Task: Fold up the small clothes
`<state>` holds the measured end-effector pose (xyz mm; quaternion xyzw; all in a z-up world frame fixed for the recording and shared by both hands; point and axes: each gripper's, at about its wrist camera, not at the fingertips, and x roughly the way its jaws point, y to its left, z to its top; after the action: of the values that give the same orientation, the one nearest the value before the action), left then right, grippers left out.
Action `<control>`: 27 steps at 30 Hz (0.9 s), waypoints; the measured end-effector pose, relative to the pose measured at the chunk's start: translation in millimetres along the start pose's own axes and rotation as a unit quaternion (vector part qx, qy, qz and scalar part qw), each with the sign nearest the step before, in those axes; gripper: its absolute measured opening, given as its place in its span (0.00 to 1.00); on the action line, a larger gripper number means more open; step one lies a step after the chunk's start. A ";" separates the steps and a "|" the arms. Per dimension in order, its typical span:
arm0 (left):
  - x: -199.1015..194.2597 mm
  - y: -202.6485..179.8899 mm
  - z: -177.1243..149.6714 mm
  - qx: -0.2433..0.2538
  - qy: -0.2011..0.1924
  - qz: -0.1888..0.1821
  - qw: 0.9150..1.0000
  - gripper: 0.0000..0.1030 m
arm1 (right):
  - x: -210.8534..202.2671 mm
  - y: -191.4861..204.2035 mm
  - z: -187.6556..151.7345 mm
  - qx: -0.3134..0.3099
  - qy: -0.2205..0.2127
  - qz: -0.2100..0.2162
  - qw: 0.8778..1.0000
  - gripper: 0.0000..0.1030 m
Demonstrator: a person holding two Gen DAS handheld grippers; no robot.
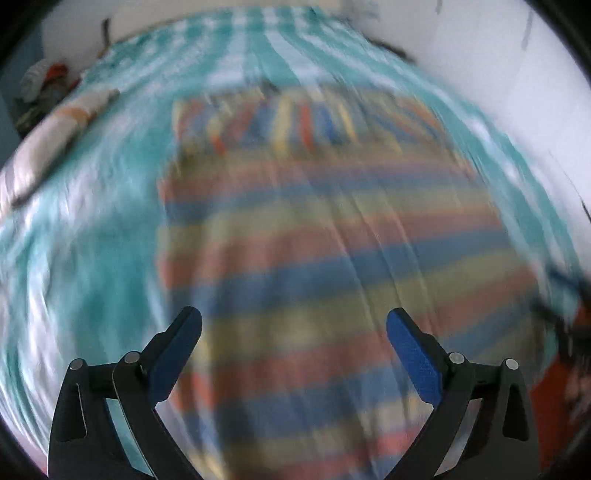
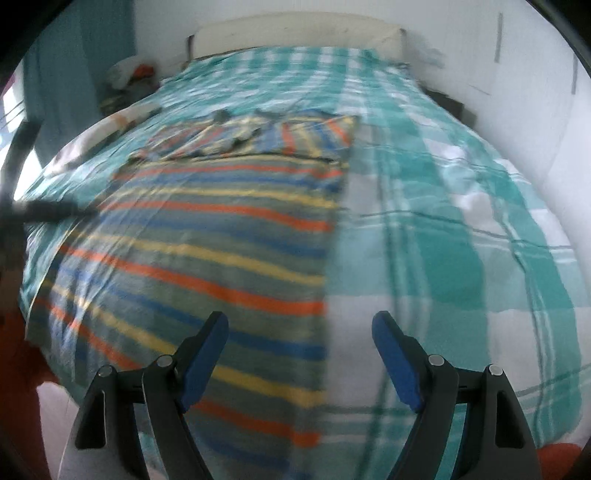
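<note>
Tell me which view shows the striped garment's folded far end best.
The right wrist view: the striped garment is fairly sharp there, and its far end, with stripes running crosswise, lies folded over the body. The left wrist view shows the same garment filling the frame, but heavily motion-blurred.

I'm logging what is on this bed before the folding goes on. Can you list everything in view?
striped garment: one, blue, orange, yellow and grey-green stripes, spread flat on the bed, its far end already folded over.
bed cover: one, teal and white check, under the garment.
headboard: one, pale, at the far end of the bed.
pile of things: one, white, orange and dark, beside the bed's far left corner; too blurred to name.
pale cloth: one, whitish with an orange band, along the bed's left edge.
left hand-held gripper: one, black with blue pads, open above the garment.
right hand-held gripper: one, same colours, open over the garment's right edge.
</note>
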<state>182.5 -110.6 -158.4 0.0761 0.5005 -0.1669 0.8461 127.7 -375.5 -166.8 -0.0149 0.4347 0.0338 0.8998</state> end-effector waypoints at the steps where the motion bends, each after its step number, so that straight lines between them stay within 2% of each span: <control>1: 5.4 -9.1 -18.2 0.012 0.016 0.005 1.000 0.98 | 3.7 4.0 -2.6 -0.002 0.010 0.005 1.000 0.77; 3: 9.3 -20.2 -41.4 0.025 0.017 0.030 0.999 1.00 | 18.4 10.9 -11.6 -0.013 0.048 0.001 0.999 0.79; 4: 5.3 -24.5 -52.9 0.027 -0.002 0.042 0.999 1.00 | 22.7 12.8 -15.1 -0.017 0.057 -0.003 0.998 0.83; 7: 3.9 -24.7 -55.0 0.006 0.009 0.040 0.999 0.99 | 23.9 15.4 -19.3 -0.026 0.057 -0.012 0.998 0.89; 12: 7.1 -22.1 -55.0 0.002 0.011 0.028 1.000 1.00 | 31.2 6.6 -23.7 -0.002 0.064 -0.008 0.998 0.99; 27: 7.7 -24.2 -60.0 0.015 0.006 0.043 0.999 1.00 | 30.4 6.8 -25.6 -0.011 0.060 -0.011 0.998 1.00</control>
<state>127.9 -117.0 -193.4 0.1118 0.4992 -0.1372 0.8482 126.1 -368.7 -206.5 -0.0318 0.4873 0.0275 0.8722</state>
